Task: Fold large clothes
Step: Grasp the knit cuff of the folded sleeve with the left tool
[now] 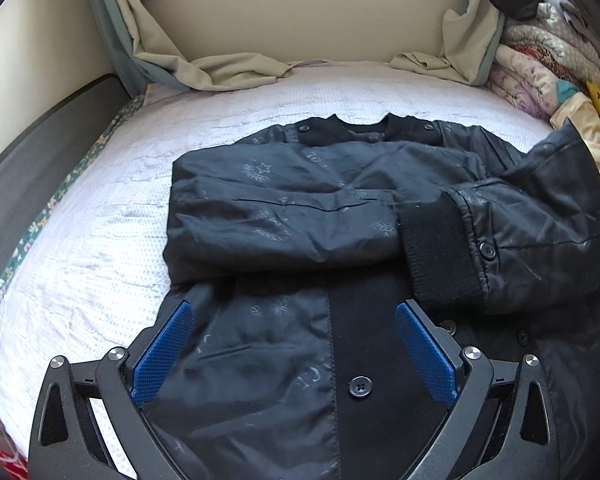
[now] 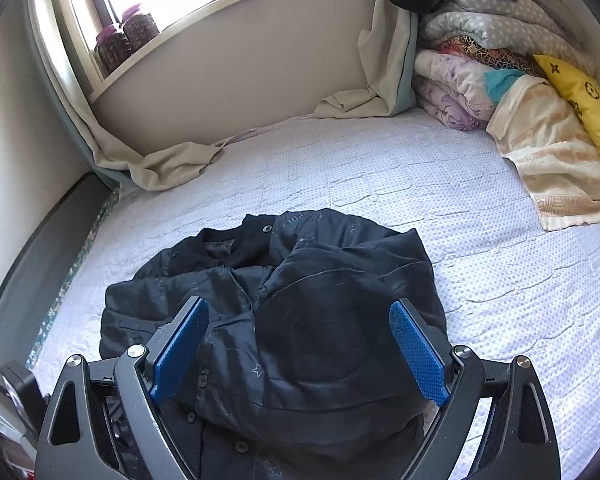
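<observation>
White quilted bed cover (image 1: 100, 240) carries the dark jacket (image 1: 300, 208), front up, both sleeves crossed over the chest. Left gripper (image 1: 296, 354) and right gripper (image 2: 298, 354) hover over its lower half, jaws spread wide, nothing held. Risk: slick fabric; the right sleeve (image 1: 540, 240), loosely bunched, could slide off when the hem is lifted.
</observation>
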`<act>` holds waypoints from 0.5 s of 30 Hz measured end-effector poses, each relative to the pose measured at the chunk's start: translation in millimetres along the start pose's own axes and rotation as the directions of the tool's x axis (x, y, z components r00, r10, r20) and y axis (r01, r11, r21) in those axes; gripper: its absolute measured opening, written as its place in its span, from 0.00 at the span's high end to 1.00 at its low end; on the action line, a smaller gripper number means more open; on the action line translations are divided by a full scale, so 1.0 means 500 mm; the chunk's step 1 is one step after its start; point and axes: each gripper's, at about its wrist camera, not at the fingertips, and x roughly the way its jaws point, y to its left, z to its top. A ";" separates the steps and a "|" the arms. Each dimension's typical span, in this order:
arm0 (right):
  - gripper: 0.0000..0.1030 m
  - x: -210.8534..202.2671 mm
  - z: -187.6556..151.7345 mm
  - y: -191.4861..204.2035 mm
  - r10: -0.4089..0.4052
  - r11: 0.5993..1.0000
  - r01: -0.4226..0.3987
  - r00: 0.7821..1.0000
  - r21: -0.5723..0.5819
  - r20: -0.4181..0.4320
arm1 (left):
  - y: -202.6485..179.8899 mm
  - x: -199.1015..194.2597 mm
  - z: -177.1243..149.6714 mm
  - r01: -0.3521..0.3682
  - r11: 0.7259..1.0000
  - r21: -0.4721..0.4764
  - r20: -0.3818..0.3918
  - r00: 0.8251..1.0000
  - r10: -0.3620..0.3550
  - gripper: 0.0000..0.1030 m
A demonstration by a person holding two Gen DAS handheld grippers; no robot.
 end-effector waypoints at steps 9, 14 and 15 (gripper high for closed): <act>0.11 -0.022 0.027 -0.051 0.030 0.994 -0.034 0.999 0.107 0.034 | -0.034 0.006 0.032 0.240 0.970 -0.030 -0.030 0.970 -0.241 0.01; 0.11 -0.021 0.039 -0.071 0.052 0.985 -0.057 0.998 0.161 0.039 | -0.075 0.059 0.066 0.402 0.914 -0.054 -0.136 0.904 -0.405 0.01; 0.11 -0.019 0.039 -0.072 0.059 0.984 -0.065 0.998 0.167 0.036 | -0.079 0.075 0.071 0.422 0.903 -0.082 -0.156 0.889 -0.430 0.01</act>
